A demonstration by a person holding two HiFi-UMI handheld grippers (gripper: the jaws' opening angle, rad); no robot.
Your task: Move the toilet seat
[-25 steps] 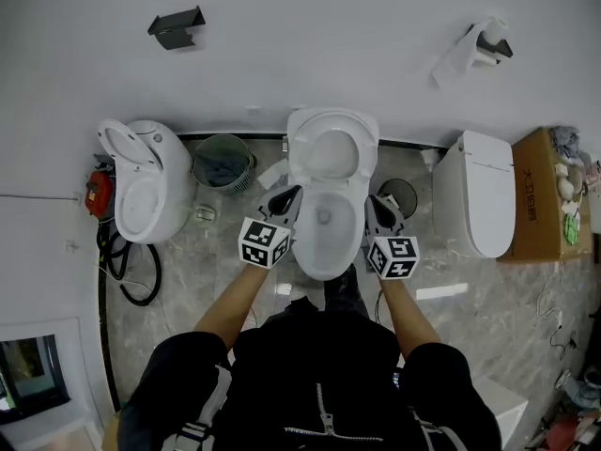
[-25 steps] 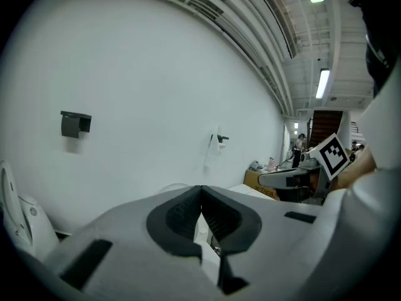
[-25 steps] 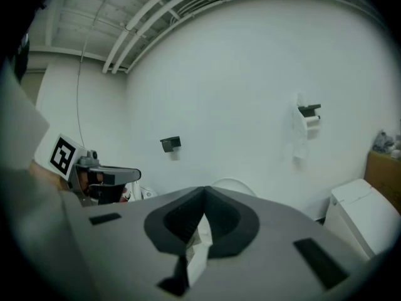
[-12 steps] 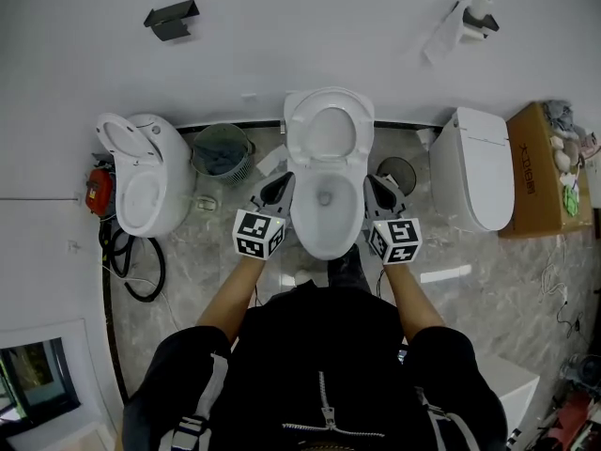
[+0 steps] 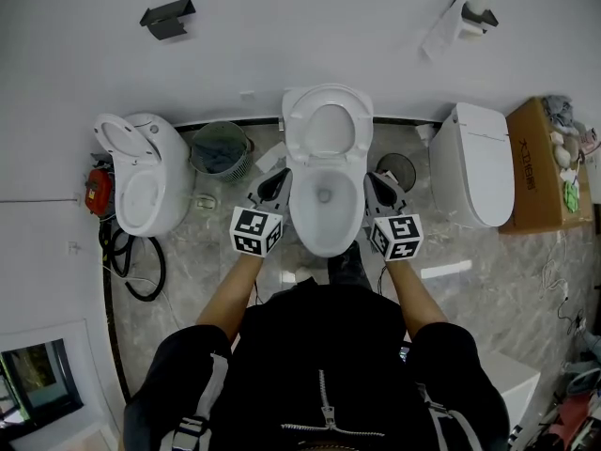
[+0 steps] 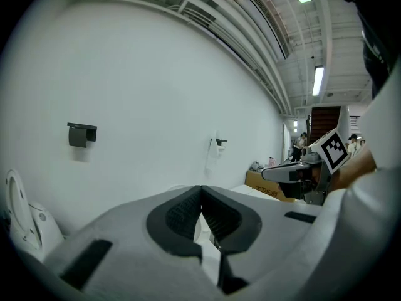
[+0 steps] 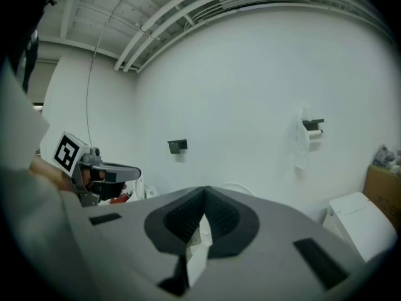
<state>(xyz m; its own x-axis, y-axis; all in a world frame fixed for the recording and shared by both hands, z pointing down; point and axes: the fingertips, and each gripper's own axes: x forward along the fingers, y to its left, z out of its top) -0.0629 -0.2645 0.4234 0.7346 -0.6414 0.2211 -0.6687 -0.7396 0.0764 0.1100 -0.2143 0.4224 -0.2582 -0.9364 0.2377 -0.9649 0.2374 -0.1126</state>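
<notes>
- White wall [image 5: 300,26] and grey marble floor [image 5: 216,261] framed three toilets in a row, and you stood facing the middle one.
- Your toilet seat [image 5: 292,125] stood raised at the back of the bowl [image 5: 315,238], close to the wall, with its ring facing you.
- Your left gripper [image 5: 276,184] hung just beside the bowl's left flank, its jaws pressed together on nothing.
- Your right gripper [image 5: 379,186] mirrored it at the right flank, likewise closed and empty.
- By its look, the seat was stiff, smooth moulded plastic on a rear hinge. It was probably light but slippery, and likely to slam if let go.
- Your best hold looked to be the ring's free edge, far from the hinge, with the pads pinching across its thickness.
</notes>
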